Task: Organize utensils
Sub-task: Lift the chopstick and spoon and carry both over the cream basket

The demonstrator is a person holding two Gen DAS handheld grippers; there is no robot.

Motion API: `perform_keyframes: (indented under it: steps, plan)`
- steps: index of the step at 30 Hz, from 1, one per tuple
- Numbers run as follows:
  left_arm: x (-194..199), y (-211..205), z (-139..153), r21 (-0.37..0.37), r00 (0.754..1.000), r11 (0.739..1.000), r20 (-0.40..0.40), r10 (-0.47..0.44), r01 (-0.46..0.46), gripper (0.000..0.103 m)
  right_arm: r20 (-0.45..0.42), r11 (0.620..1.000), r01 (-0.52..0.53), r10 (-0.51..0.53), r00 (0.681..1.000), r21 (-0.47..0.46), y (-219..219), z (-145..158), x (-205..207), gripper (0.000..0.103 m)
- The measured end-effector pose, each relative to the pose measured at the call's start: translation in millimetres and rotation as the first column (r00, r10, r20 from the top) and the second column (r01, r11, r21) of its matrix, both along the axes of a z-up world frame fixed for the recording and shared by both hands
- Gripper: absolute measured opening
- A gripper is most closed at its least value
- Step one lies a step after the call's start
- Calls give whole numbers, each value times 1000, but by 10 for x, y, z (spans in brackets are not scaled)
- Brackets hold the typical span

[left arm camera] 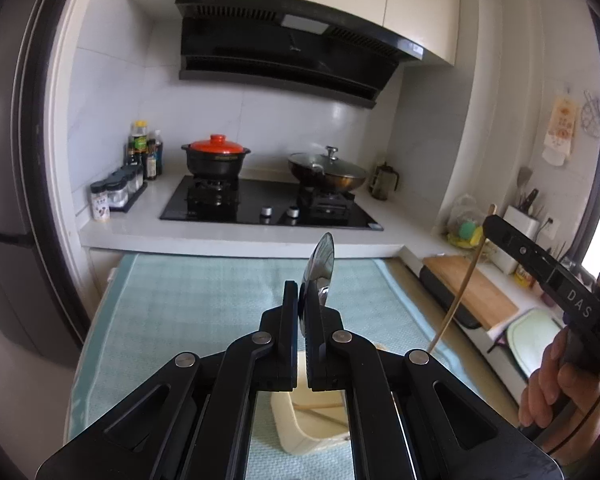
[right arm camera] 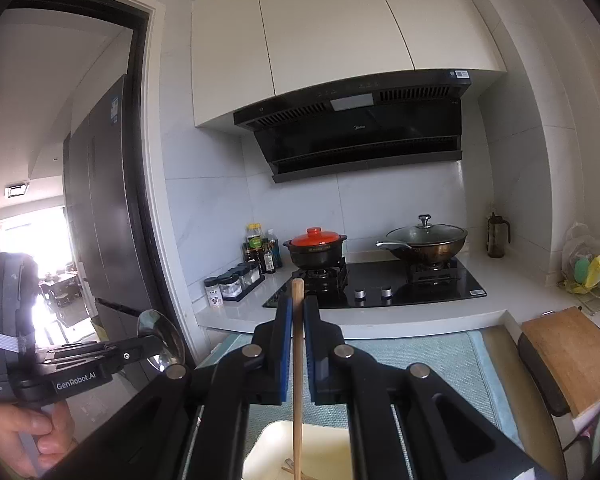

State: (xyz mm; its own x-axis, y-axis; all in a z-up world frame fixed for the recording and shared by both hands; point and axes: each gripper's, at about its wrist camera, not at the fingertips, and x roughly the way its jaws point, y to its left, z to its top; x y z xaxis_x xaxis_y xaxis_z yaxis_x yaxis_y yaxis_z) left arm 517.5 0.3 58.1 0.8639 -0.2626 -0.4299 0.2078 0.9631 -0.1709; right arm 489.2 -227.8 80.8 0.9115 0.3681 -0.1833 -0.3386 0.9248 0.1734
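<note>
Nearest the left wrist camera, the left gripper [left arm camera: 302,300] was closed on a metal spoon [left arm camera: 320,262], its jaws pinching the neck just below the bowl, so that the bowl stood up edge-on above the fingertips. The handle ran down behind the fingers and could not be followed. Below, between the linkage arms, lay a cream tray [left arm camera: 296,436] on the pale blue cloth [left arm camera: 204,296], with at least one wooden stick already in it.

In the right wrist view the right gripper [right arm camera: 299,312] was clamped on a wooden chopstick [right arm camera: 297,360], held near its top end and hanging nearly upright, its lower end reaching down over the cream tray; whether the tip touched the tray floor could not be told. The spoon showed again at the left of that view, held well apart from the chopstick.

As a judgement, the spoon would be stiff and fairly heavy for its size, and its polished steel slippery — a grip at the narrow neck risks it pivoting, so a hold further along the flat handle would be steadier. The chopstick looked light, rigid and slightly grippy, but thin and round enough to roll or swing between the pads; held so near one end, it would likely tip as soon as the jaws loosened. Neither looked fragile, so both should tolerate being lowered and released into the tray.
</note>
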Motion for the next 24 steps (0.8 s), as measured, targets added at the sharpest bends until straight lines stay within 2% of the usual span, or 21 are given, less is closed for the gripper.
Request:
perform_keyframes:
  steps: [5,8,14,18,20,22,24]
  plan:
    - [294,-212,-323,84,1000,996,-12,9,-8,0,-47,1000,-29,28,999,-13,113,-414,359,6]
    - [428,-307,-538,118,999,993,-42,6,-1,0,-130,998,-61,57,990,-28,199,-682,553,6]
    - [618,-362,-967,125,987,992,-158,-14,34,0,-345,991,-120,92,934,-61,334,-1167,858,6]
    - [697,-426,-1120,128,973,990,-229,-34,65,5,-399,992,-113,82,913,-55,343,-1261,947,8]
    - [714,-408,-1120,114,968,992,-251,-31,61,8,-396,993,-106,76,915,-54,332,-1215,923,14]
    - [652,-351,-1017,100,974,994,-226,-22,45,14,-375,993,-104,75,924,-58,324,-1094,855,41]
    - [534,-260,-856,84,980,996,-199,-16,34,25,-336,993,-104,78,939,-62,305,-910,725,44]
